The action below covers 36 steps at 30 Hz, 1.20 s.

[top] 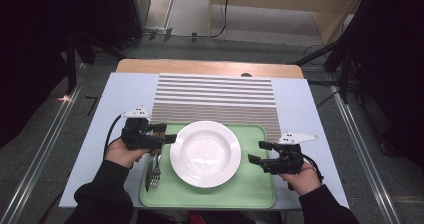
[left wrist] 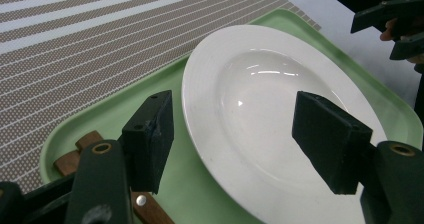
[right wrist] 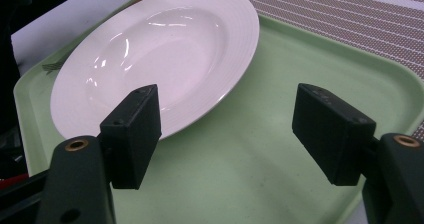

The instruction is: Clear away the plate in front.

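A white deep plate (top: 205,154) lies in the middle of a green tray (top: 250,184). A fork (top: 155,176) with a wooden handle lies on the tray's left side, left of the plate. My left gripper (top: 167,133) hovers open over the tray's left edge, above the cutlery, its jaws pointing at the plate (left wrist: 270,99) with nothing between them. My right gripper (top: 257,152) is open at the tray's right edge, aimed at the plate (right wrist: 150,54), jaws apart over bare tray (right wrist: 280,64). In the left gripper view, wooden handles (left wrist: 80,149) show under the left jaw.
A brown-and-white striped placemat (top: 215,99) lies behind the tray on the pale blue table top (top: 120,94). The table's wooden far edge (top: 210,66) borders the floor. Fork tines (right wrist: 52,66) peek out beyond the plate in the right gripper view.
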Available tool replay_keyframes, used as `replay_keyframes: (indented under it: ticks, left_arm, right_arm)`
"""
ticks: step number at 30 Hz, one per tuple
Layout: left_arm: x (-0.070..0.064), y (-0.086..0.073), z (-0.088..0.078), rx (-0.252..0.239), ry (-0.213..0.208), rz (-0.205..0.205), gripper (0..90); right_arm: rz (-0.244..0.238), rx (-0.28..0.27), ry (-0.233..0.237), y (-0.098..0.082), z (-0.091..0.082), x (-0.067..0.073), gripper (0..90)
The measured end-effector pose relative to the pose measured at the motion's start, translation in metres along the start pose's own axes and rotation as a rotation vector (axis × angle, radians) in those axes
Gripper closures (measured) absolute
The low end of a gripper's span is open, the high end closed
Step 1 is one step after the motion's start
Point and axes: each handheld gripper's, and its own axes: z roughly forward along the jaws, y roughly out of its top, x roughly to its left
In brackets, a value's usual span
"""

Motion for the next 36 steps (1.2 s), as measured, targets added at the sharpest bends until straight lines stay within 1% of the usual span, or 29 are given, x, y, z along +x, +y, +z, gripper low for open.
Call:
replay_keyframes:
  ticks: [5,10,11,22,27,30,32,34,36]
  left_arm:
    - [-0.001,-0.009,-0.007,-0.005,0.018,0.022,32.3]
    - [0.000,-0.017,-0.014,-0.022,0.023,0.030,32.2]
    - [0.001,-0.019,-0.015,-0.026,0.025,0.027,32.2]
    - [0.007,-0.038,-0.024,-0.015,0.043,0.021,32.2]
    - [0.009,-0.045,-0.028,-0.007,0.058,0.039,32.2]
    - [0.011,-0.049,-0.030,-0.010,0.054,0.026,32.2]
    - [0.012,-0.050,-0.031,-0.003,0.060,0.029,32.1]
    - [0.013,-0.051,-0.031,0.001,0.058,0.024,26.9]
    - [0.015,-0.052,-0.032,0.004,0.060,0.015,26.5]
  right_arm:
    - [0.000,-0.004,-0.004,-0.001,0.000,-0.001,26.5]
    - [0.001,0.001,-0.010,-0.001,-0.001,-0.001,26.5]
    - [0.003,0.001,-0.009,-0.001,-0.001,-0.001,26.5]
    - [0.004,0.001,-0.012,-0.002,-0.002,-0.002,26.5]
    - [0.005,0.006,-0.012,-0.002,-0.002,-0.002,26.5]
    - [0.002,0.004,-0.010,-0.003,-0.002,-0.002,26.5]
    - [0.003,0.004,-0.007,-0.003,-0.001,-0.002,26.5]
    - [0.004,0.008,-0.008,-0.003,-0.001,-0.002,26.5]
    - [0.005,0.008,-0.007,-0.003,-0.001,-0.002,26.5]
